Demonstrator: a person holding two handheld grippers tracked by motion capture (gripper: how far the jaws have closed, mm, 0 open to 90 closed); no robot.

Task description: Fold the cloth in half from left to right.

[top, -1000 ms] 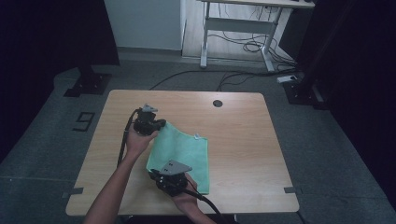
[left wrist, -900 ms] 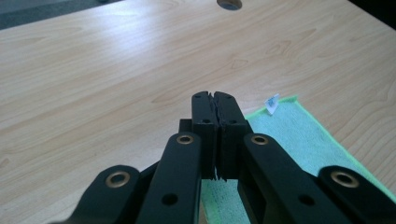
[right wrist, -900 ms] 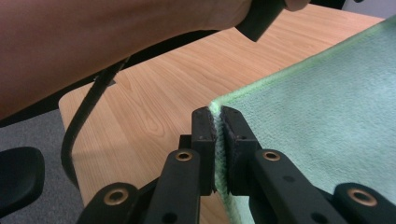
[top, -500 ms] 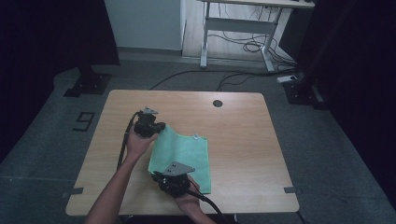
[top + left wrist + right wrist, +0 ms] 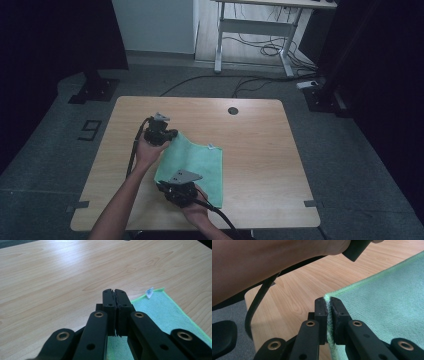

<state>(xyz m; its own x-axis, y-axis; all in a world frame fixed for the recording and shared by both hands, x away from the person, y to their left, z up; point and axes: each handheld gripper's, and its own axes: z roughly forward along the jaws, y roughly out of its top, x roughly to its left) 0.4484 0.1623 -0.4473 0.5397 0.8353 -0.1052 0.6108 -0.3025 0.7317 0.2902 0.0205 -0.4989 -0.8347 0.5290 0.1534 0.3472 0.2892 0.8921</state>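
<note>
Two grippers on one green cloth [image 5: 192, 160], which lies flat on the wooden table [image 5: 255, 145], near-left of centre. Right gripper [image 5: 328, 305] has its jaws pinched on a near corner of the cloth. Left gripper [image 5: 115, 296] at the far-left corner, jaws pressed together (cannot tell if cloth is between them). White tag [image 5: 149, 292] at the far edge. Grey floor, cables, desk legs behind. Since the earlier frame: barely any shift.

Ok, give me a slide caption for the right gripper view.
Right gripper shut on a corner of the green microfibre cloth over the light wooden table.
</note>
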